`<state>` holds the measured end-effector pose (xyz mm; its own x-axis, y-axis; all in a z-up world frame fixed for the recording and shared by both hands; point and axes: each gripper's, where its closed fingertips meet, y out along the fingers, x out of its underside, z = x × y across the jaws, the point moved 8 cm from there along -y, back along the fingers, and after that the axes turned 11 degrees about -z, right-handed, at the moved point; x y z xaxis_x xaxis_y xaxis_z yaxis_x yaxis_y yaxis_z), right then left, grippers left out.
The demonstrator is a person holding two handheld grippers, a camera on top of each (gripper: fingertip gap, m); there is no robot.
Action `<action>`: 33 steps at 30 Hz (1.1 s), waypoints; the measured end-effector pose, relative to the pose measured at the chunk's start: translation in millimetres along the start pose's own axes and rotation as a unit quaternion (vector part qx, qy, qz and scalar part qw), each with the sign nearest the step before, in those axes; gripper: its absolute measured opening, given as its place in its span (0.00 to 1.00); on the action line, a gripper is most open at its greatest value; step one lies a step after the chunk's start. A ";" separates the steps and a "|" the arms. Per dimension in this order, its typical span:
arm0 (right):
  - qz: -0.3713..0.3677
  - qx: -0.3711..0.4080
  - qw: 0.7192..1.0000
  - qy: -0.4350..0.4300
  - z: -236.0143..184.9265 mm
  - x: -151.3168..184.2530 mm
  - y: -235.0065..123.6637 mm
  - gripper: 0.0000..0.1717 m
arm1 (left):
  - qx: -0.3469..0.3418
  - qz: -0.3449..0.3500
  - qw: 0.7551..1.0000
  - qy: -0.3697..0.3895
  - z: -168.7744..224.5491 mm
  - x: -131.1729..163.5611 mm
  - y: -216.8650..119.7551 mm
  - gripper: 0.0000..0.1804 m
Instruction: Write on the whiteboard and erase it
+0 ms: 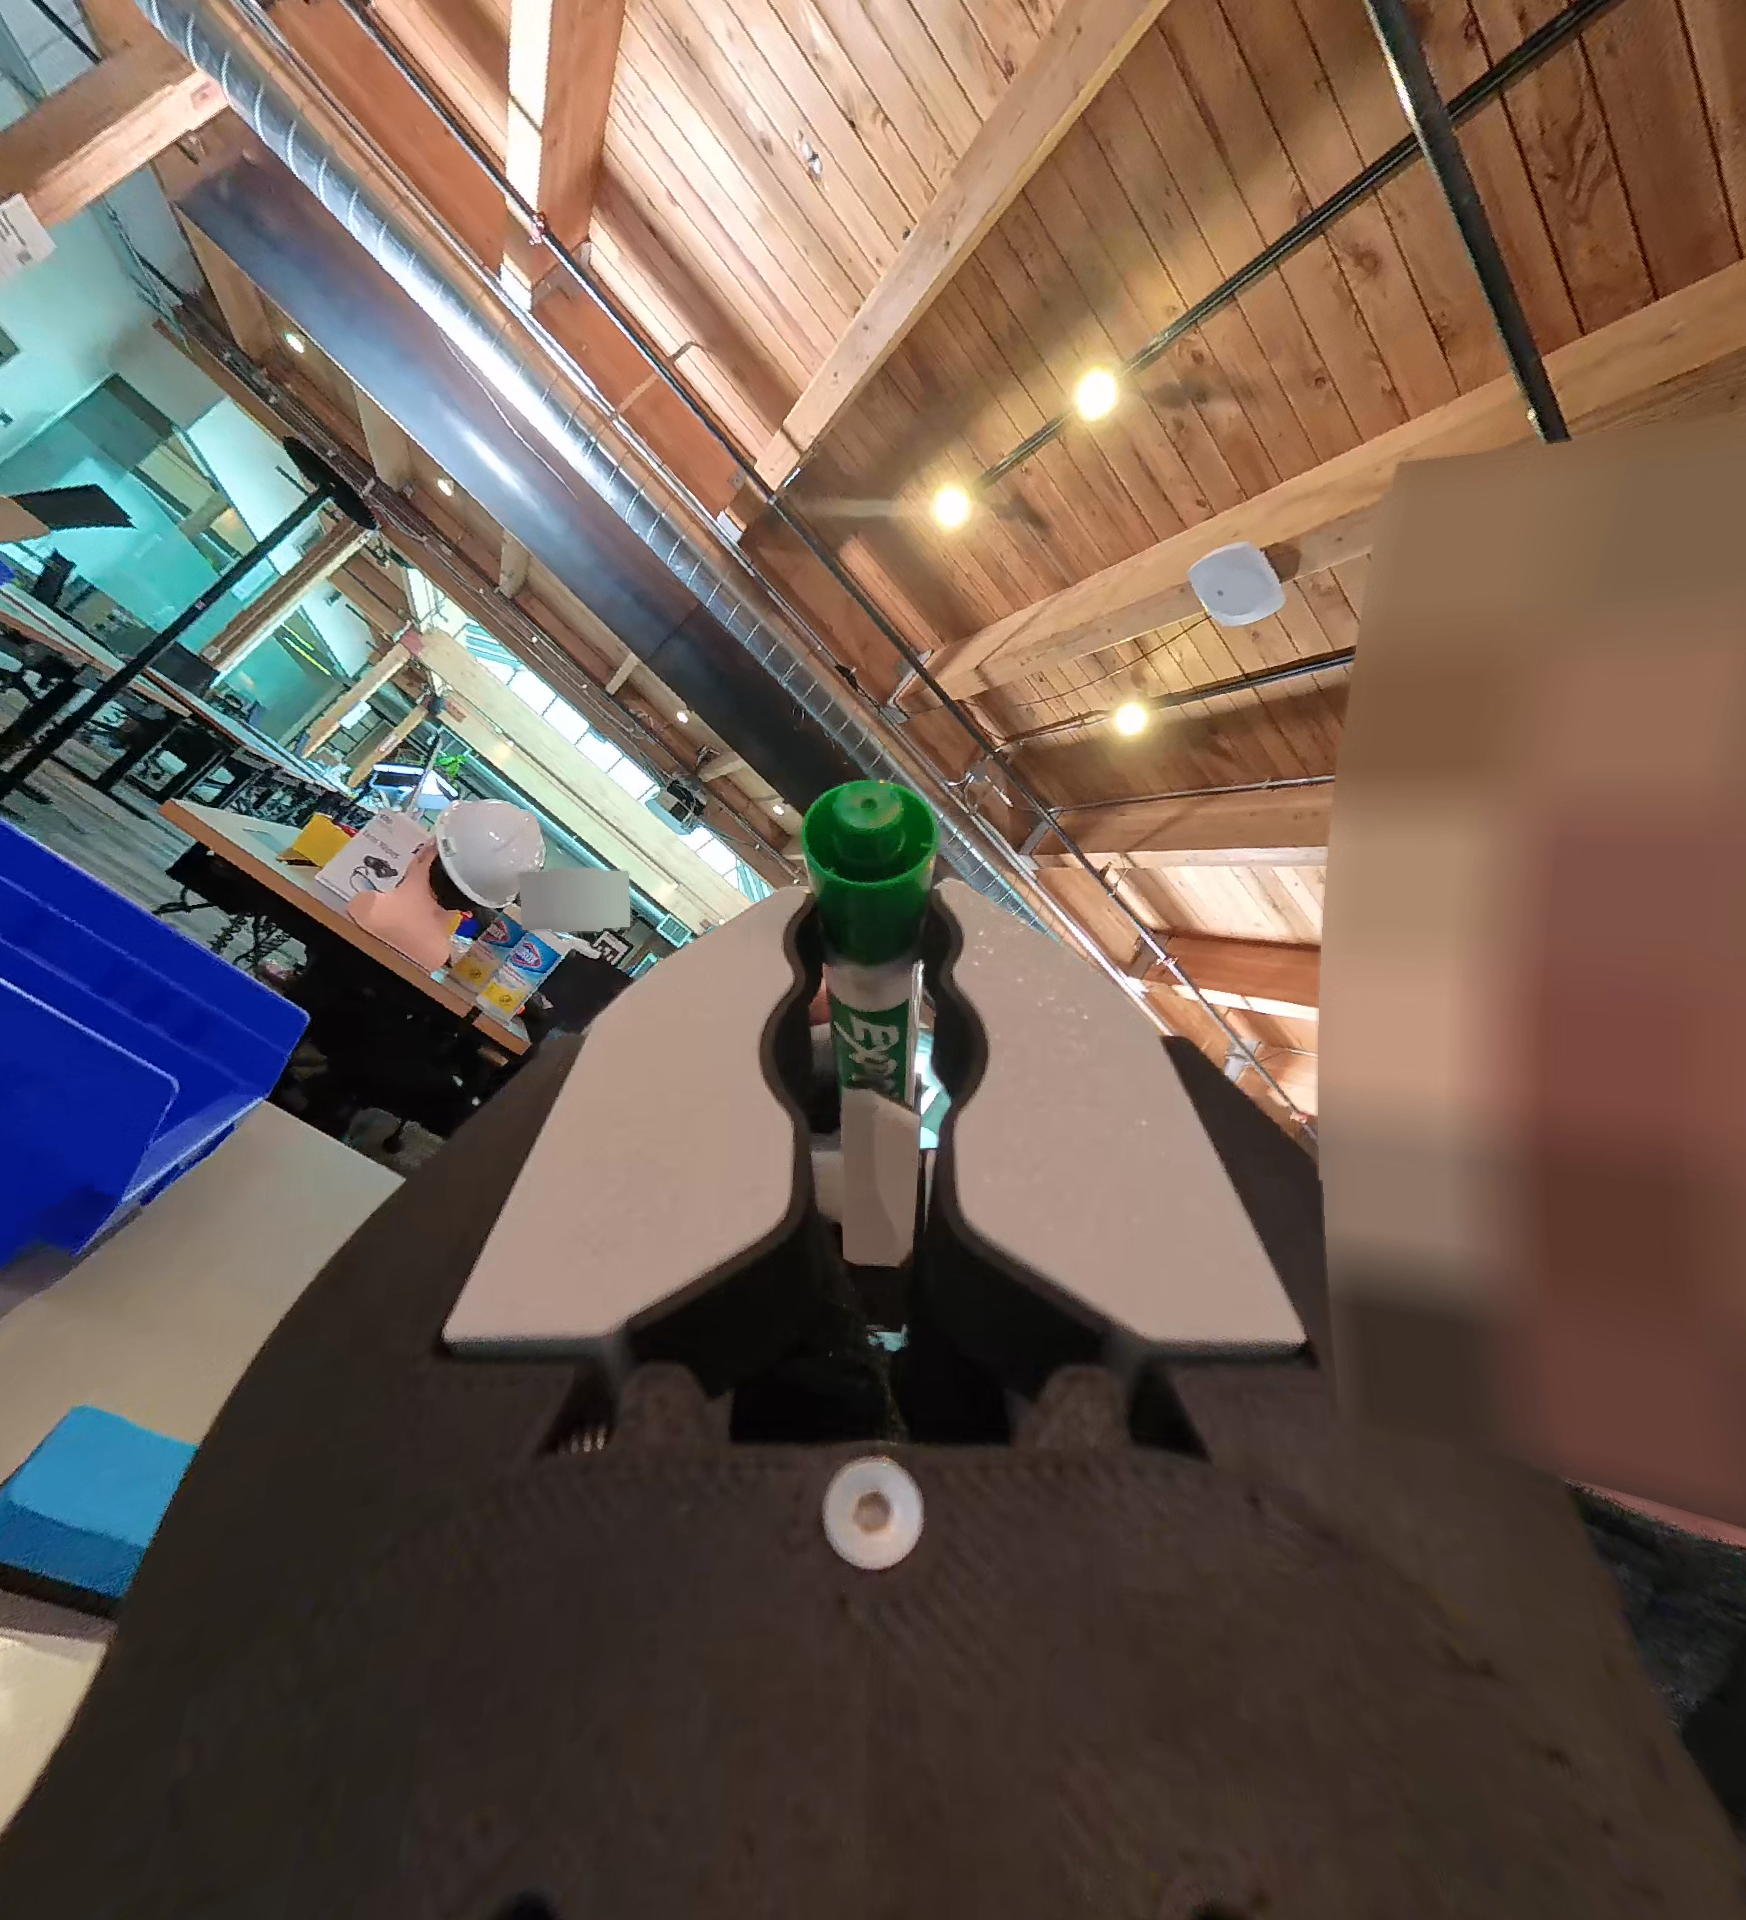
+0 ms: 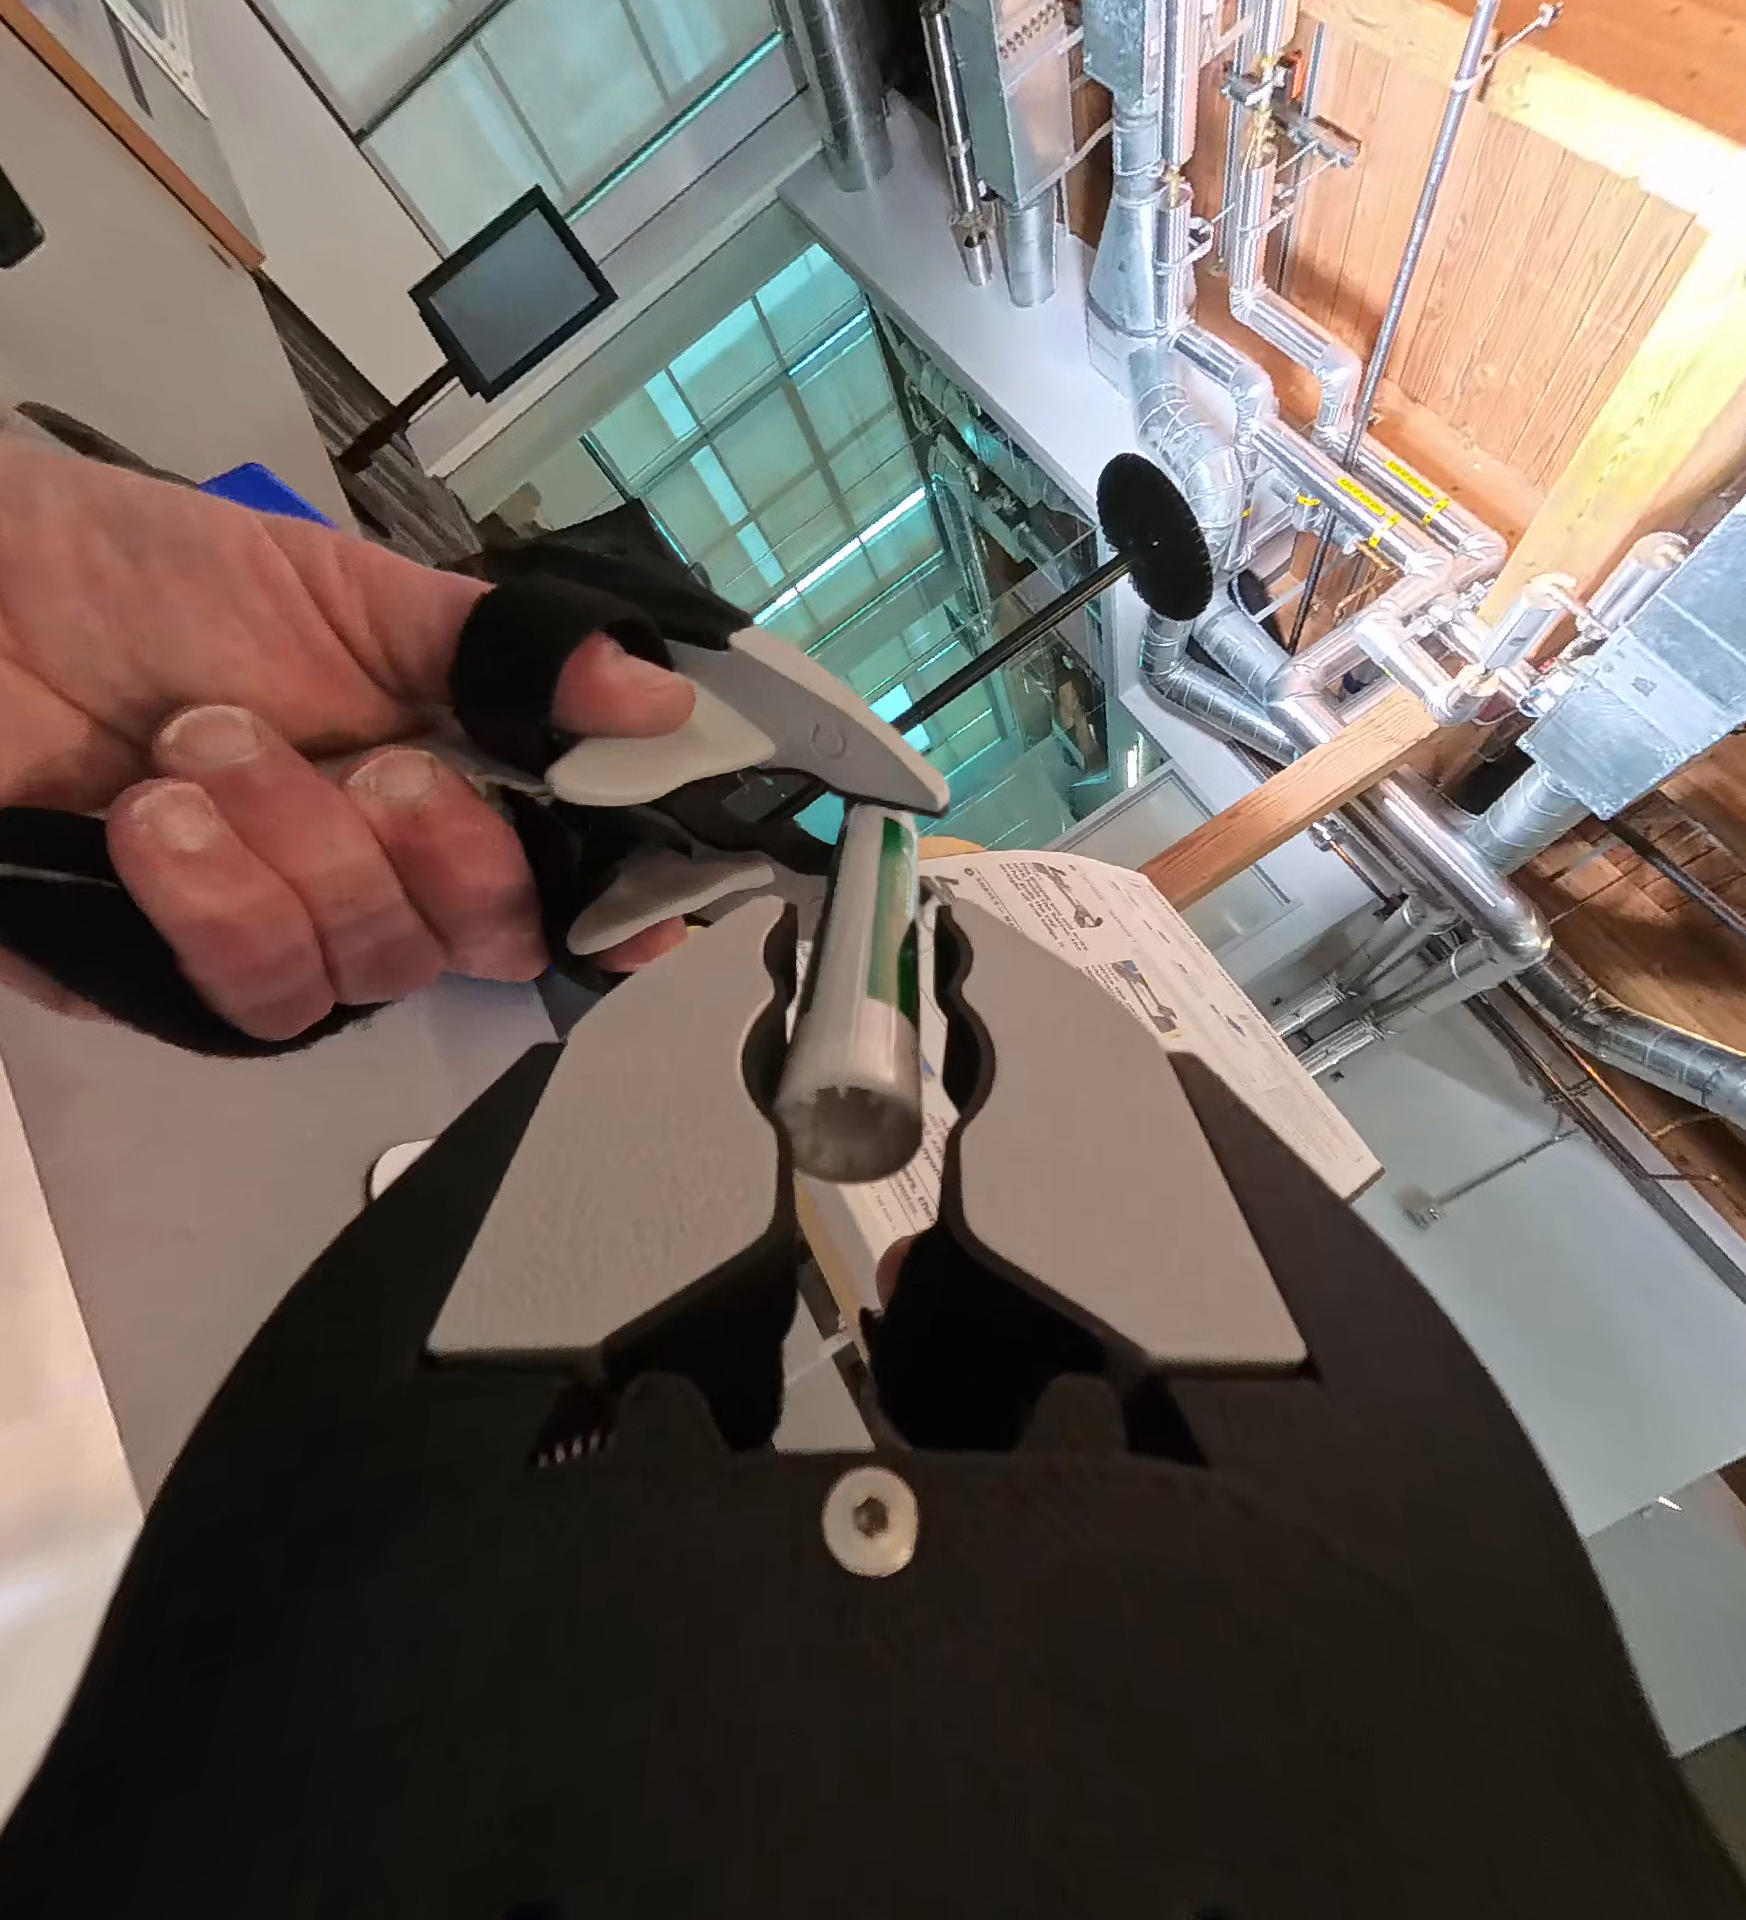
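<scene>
Marker hanging above the table, being pinched at its green cap by left gripper; right gripper gaping narrowly around barrel, not pressing; seeming light, stiff, slick, so favouring squeezing mid-barrel

Looking along the right gripper, its two grey fingers bracketing a marker without pressing on it, leaving a thin gap on either side. Pointing the marker's flat butt end at the camera, with the white barrel and green label running away and tilting slightly rightward. Pinching the marker's far end in the left gripper, reaching in from the left. Wrapping a hand, with a black strap over its fingers, around that gripper. Showing a printed sheet just behind the marker, silver pipes and a dark screen farther off.
</scene>
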<state>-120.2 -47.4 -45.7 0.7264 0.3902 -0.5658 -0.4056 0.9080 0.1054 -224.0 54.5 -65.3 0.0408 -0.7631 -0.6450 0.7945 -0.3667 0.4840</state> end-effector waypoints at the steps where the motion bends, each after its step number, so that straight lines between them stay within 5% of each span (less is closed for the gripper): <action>1: -0.005 0.003 1.000 0.005 1.0 0.6 0.9 0.15 | 0.004 0.002 1.000 -0.006 -0.7 1.0 0.0 0.10; 23: 0.014 -0.026 0.999 0.035 1.1 4.4 -3.7 0.11 | 0.014 0.019 1.000 -0.002 -1.3 14.8 5.4 0.10; 28: 0.041 -0.085 0.989 0.114 12.5 6.0 -12.6 0.12 | -0.011 0.005 0.997 0.080 5.4 4.2 -1.5 0.14; 33: 0.066 -0.168 0.963 0.202 27.1 16.6 -27.4 0.12 | -0.080 -0.117 0.959 0.245 18.1 -5.2 -3.2 0.19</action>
<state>-81.9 -61.6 -35.9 0.4088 0.3466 -0.8442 -0.6858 0.7270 -0.0336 -237.7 50.0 -52.8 0.0977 -0.3140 -0.9444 0.8976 -0.3821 0.2199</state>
